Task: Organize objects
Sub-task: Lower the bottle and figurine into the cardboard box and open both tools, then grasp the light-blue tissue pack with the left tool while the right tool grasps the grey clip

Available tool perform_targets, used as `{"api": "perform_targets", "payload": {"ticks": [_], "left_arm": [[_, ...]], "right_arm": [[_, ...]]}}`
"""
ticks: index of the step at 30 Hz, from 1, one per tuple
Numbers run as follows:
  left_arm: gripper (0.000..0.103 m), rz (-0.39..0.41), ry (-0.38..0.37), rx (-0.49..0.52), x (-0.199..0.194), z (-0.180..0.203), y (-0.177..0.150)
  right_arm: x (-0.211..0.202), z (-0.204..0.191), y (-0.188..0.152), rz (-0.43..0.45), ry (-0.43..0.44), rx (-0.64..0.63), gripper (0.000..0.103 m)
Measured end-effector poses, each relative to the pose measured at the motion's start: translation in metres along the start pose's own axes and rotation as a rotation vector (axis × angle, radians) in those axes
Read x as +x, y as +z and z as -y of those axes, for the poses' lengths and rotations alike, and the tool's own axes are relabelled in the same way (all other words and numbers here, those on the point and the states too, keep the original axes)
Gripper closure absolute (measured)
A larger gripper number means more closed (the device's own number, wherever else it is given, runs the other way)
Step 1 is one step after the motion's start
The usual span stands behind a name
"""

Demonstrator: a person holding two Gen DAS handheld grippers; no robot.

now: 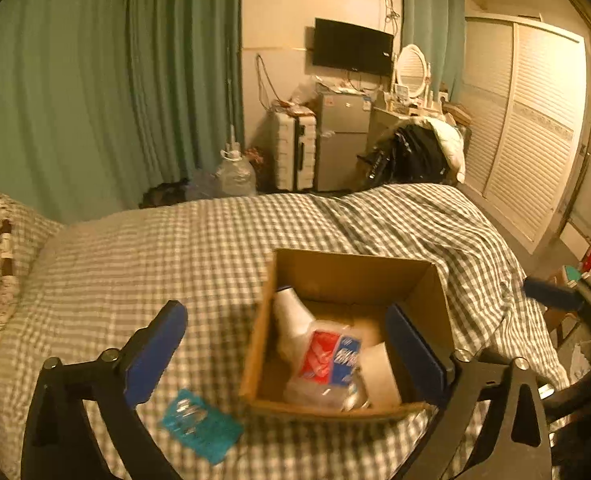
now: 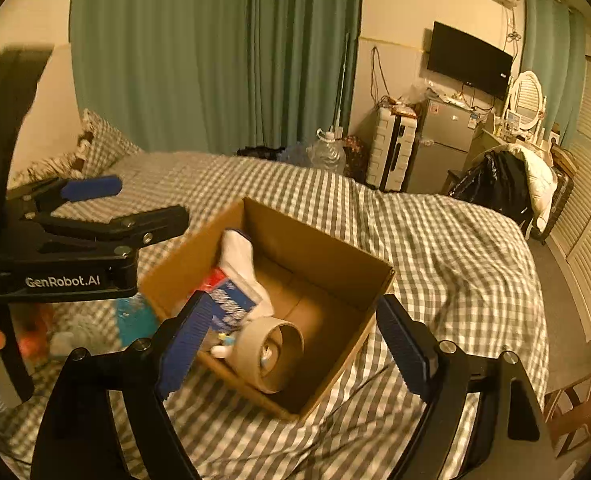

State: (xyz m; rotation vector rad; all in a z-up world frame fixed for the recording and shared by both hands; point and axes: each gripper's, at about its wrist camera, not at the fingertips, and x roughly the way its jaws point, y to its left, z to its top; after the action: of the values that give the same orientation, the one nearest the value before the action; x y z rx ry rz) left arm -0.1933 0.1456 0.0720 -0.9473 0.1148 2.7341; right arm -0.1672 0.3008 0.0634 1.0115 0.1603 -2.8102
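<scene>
Our cardboard box (image 1: 351,276) on checked bed (image 1: 175,248), holding sock (image 2: 239,256), red-blue packet (image 1: 331,356), tape roll (image 2: 269,354), teal packet (image 1: 201,426) beside it, our left gripper (image 1: 291,344) and right gripper (image 2: 295,344) both spread wide, empty.

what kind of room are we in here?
Almost certainly a lived-in bedroom: a bed with a checked duvet, a wall-mounted TV, and a louvred wardrobe. The cardboard box being filled sits on the bed.
</scene>
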Motion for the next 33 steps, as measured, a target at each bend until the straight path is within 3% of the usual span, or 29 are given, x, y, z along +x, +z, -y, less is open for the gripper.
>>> {"api": "perform_targets", "payload": {"ticks": [9,14,23,27,33], "left_arm": [[0.0,0.035,0.103,0.017,-0.078,-0.06,-0.033],[0.0,0.009,0.154,0.009,-0.093,-0.096,-0.073],[0.0,-0.087,0.235,-0.04,-0.058,-0.138,-0.174],[0.0,-0.138,0.234,-0.032,-0.029,-0.142,-0.207],[0.0,-0.274,0.218,0.042,0.01,-0.136,-0.246]], "right_arm": [[-0.085,-0.058,0.01,0.093,0.012,-0.031,0.011],[-0.09,-0.096,0.003,0.099,0.053,-0.056,0.011],[-0.026,-0.145,-0.034,0.041,0.162,-0.048,0.011],[0.017,-0.163,-0.055,-0.012,0.18,-0.085,0.011],[0.07,-0.178,-0.09,-0.071,0.193,-0.125,0.011]]}}
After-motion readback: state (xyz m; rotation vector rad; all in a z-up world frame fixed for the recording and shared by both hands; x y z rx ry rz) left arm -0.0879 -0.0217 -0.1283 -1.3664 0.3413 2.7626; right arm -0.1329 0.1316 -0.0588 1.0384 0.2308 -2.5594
